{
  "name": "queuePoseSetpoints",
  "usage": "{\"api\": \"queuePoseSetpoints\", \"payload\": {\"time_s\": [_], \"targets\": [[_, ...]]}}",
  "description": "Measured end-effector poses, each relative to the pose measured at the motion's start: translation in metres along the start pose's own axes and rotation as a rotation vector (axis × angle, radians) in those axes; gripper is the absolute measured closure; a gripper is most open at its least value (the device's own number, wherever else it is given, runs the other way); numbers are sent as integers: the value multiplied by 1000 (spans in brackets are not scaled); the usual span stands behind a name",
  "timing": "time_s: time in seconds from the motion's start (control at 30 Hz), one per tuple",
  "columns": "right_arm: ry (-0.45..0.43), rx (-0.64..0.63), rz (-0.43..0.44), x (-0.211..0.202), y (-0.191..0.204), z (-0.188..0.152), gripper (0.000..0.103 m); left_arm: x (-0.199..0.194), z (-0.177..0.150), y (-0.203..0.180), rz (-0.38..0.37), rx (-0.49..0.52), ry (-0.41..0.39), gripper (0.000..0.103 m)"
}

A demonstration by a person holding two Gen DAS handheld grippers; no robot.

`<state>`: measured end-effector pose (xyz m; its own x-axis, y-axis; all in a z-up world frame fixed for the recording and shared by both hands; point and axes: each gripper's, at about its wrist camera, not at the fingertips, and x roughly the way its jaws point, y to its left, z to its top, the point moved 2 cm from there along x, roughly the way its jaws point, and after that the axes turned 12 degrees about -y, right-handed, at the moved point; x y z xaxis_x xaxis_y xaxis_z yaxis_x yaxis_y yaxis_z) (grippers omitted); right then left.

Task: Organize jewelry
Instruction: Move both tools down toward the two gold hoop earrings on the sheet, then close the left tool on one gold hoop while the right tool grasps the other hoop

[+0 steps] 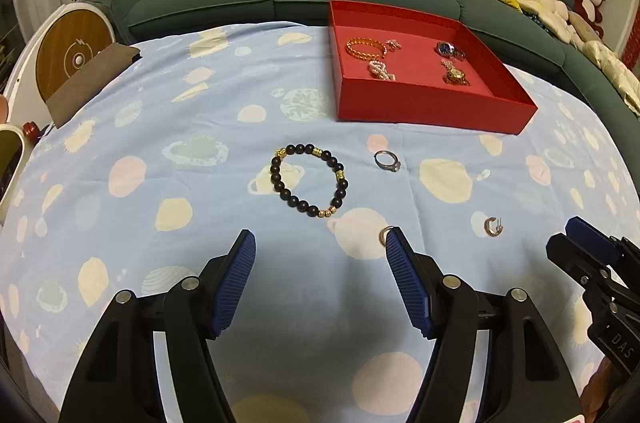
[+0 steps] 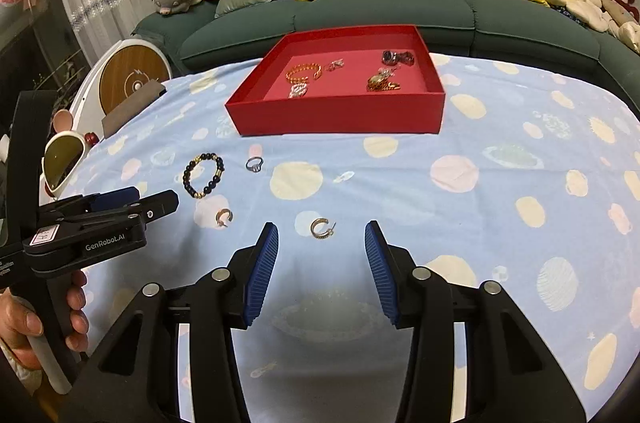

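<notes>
The right tool (image 2: 321, 237), pads spread, frames a hoop earring (image 2: 321, 228) at twelve o'clock on the desk (image 2: 480, 223). Tiny, light, stiff, probably slippery: pinch across its curve.

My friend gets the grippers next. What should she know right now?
Left gripper: open, holding nothing, above the cloth near the dark bead bracelet.
Right gripper: open, holding nothing, lined up with one hoop earring.
Done: the red tray already has an orange bracelet, a pearl piece, two watches and a small item.
Left on the cloth: the dark bead bracelet, the ring, the hoop earring and the second hoop earring still need to go in the tray.
</notes>
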<state>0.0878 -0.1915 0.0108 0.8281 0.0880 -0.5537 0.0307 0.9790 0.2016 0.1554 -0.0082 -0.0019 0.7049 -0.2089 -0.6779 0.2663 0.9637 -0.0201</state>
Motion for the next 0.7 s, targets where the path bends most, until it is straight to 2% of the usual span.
{"api": "queuePoseSetpoints", "payload": {"time_s": [0.17, 0.4, 0.67, 0.7], "targets": [[46, -39, -6, 26, 7, -14, 59, 4, -9, -3, -26, 15, 11, 38], [66, -56, -27, 50, 8, -18, 59, 10, -14, -4, -35, 31, 32, 38], [75, -88, -40, 62, 16, -20, 76, 12, -16, -1, -55, 21, 40, 38], [75, -87, -43, 62, 15, -20, 81, 12, -16, -2, -63, 18, 40, 38]]}}
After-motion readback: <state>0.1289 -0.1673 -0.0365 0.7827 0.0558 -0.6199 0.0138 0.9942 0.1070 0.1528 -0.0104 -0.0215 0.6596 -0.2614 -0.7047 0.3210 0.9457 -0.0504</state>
